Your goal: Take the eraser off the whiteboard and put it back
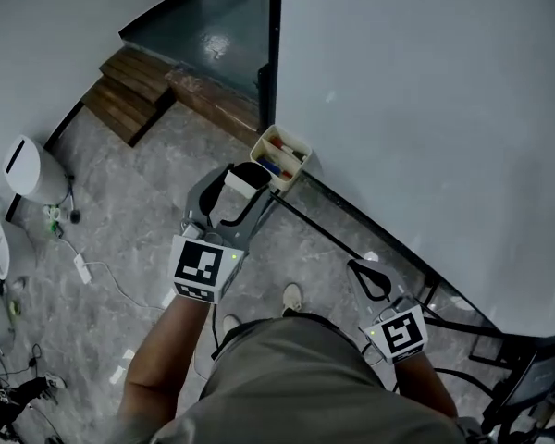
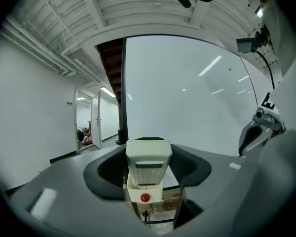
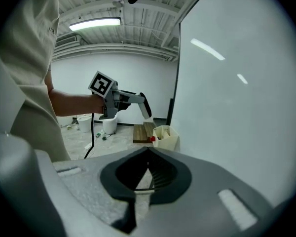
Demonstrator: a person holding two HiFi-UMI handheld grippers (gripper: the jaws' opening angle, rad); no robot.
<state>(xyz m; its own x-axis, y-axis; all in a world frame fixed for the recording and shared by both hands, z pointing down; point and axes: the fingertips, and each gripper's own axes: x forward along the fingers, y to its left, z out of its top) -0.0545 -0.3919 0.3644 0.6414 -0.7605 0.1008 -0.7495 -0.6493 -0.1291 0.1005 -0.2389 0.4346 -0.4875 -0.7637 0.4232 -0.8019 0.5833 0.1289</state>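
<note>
- Left gripper view: the left gripper has its jaws set wide and pressed on the eraser. The eraser sits centred between the pads, clear of the whiteboard.
- The whiteboard stands ahead and to the right of these jaws. The marker box shows just below the eraser, beyond the jaw tips.
- The right gripper has its jaws fully together with nothing between them. It is well apart from the eraser, and I leave it idle.
- Step in hand, as I judge it: the eraser is off the board and the return is not yet done.
- Procedure for the return:
  - I hold jaw pressure constant.
  - I turn the wrist until the felt face is parallel to the board.
  - I approach square, without sliding.
  - I seat the whole face before I open the jaws.
  - I back out straight along the jaw line.
- Risk: if one corner touches first, the eraser may twist between the pads.
- Orientation: the pale back with its grey label faces rearward, toward the gripper camera. The dark felt faces ahead, past the jaw tips.
- The eraser's width spans jaw to jaw. Its long axis appears to run top to bottom, crosswise to the closing line. Foreshortening leaves that uncertain.
</note>
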